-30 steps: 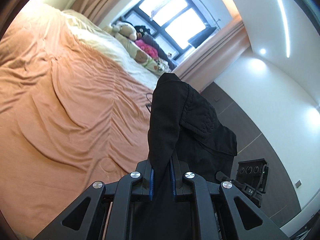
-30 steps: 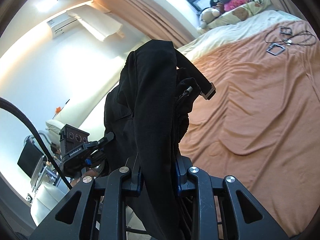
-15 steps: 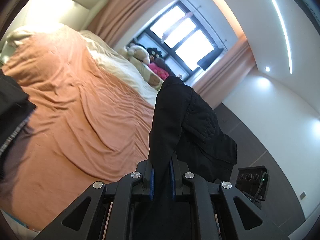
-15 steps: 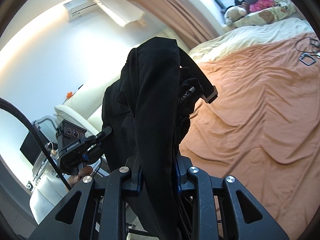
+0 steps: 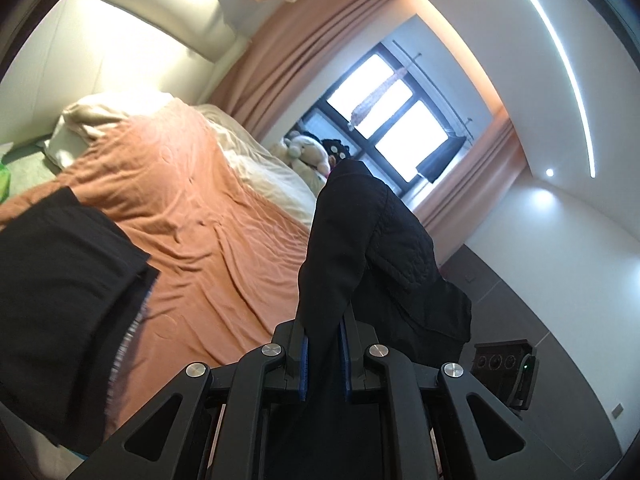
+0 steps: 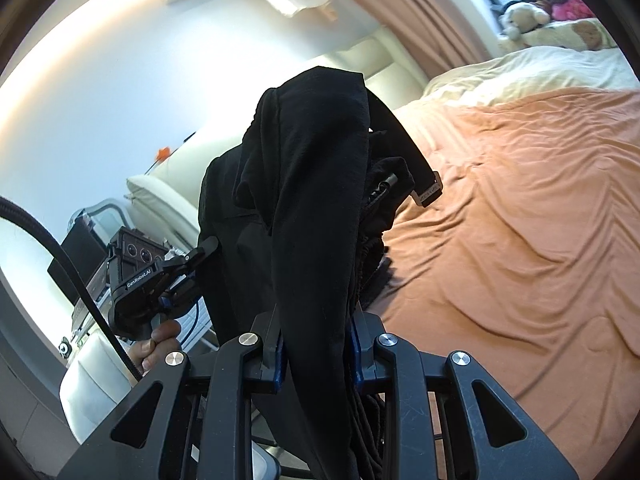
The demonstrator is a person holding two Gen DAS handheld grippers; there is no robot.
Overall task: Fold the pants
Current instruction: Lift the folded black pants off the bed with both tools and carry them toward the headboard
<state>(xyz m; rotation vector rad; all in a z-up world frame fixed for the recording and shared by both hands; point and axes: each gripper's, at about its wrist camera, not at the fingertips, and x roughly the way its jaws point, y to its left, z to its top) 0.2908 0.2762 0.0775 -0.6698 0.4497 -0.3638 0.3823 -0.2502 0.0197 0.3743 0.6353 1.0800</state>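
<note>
The black pants (image 5: 360, 240) hang in the air over the bed, held up by both grippers. My left gripper (image 5: 324, 344) is shut on one bunched fold of the cloth. My right gripper (image 6: 318, 344) is shut on another thick fold of the pants (image 6: 312, 184), and a strap end with a pale tag (image 6: 428, 192) sticks out to the right. In the right wrist view the left gripper (image 6: 200, 272) bites the cloth from the left, with a hand (image 6: 160, 344) on its grip. More black cloth (image 5: 60, 300) fills the left wrist view's lower left.
An orange sheet (image 6: 520, 240) covers the bed (image 5: 200, 220), with a cream quilt (image 5: 272, 176) along its far side. Stuffed toys (image 6: 520, 12) sit by the window (image 5: 380, 120). A white armchair (image 6: 160, 188) and a black cable (image 6: 80, 280) lie left of the right gripper.
Both grippers have swung sideways together with the pants still clamped. The left wrist view now takes in the bed's far end and a black cloth at lower left.
</note>
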